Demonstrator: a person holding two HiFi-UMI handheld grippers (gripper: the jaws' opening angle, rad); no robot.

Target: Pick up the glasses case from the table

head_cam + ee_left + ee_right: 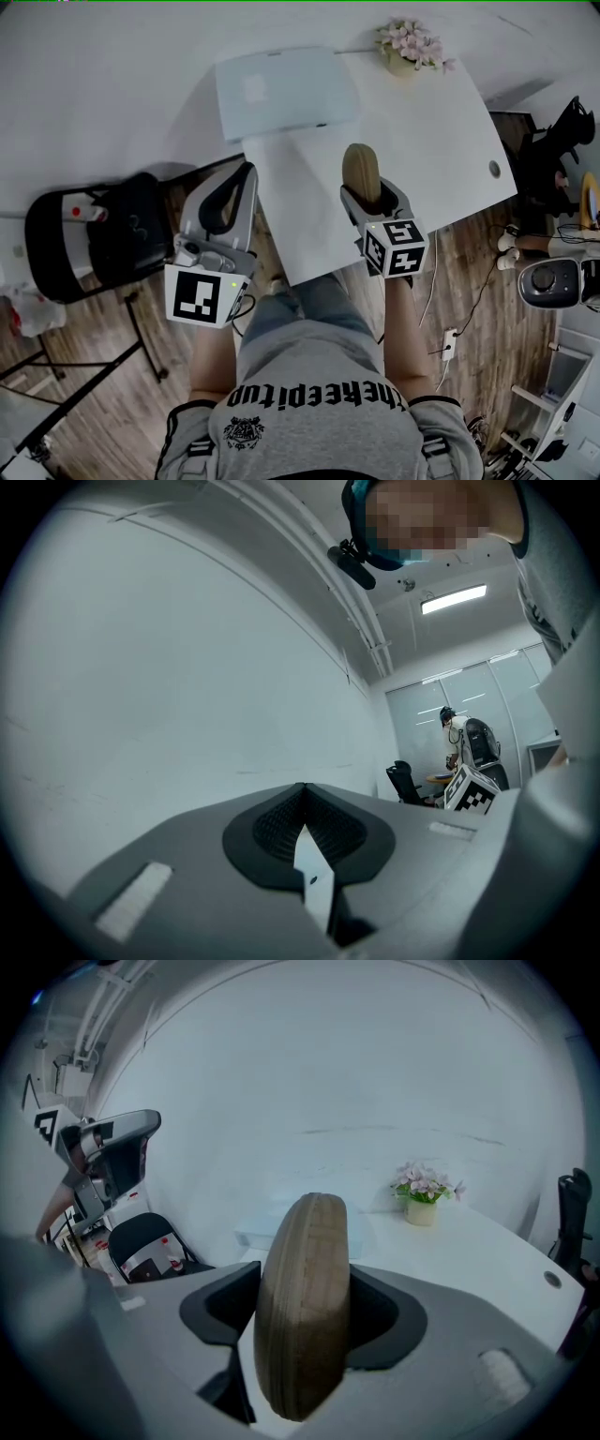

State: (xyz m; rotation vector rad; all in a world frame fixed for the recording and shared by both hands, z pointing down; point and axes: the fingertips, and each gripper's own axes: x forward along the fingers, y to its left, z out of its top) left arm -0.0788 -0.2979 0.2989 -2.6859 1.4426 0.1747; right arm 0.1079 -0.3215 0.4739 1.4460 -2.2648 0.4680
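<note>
The glasses case (pixel 361 171) is a tan, oval hard case. It stands on edge between the jaws of my right gripper (pixel 372 199), held above the white table (pixel 431 131). In the right gripper view the case (pixel 305 1307) fills the centre, and the right gripper (pixel 305 1330) is shut on its two flat sides. My left gripper (pixel 244 176) hangs off the table's left edge, over the floor. It is shut with nothing in it, and in its own view the left gripper (pixel 302 794) points at a bare white wall.
A closed pale laptop (pixel 286 92) lies at the table's far side. A pot of pink flowers (pixel 410 47) stands at the far right. A black chair (pixel 103 234) is on the left floor. Cables and equipment crowd the right. A person (pixel 455 741) stands far off.
</note>
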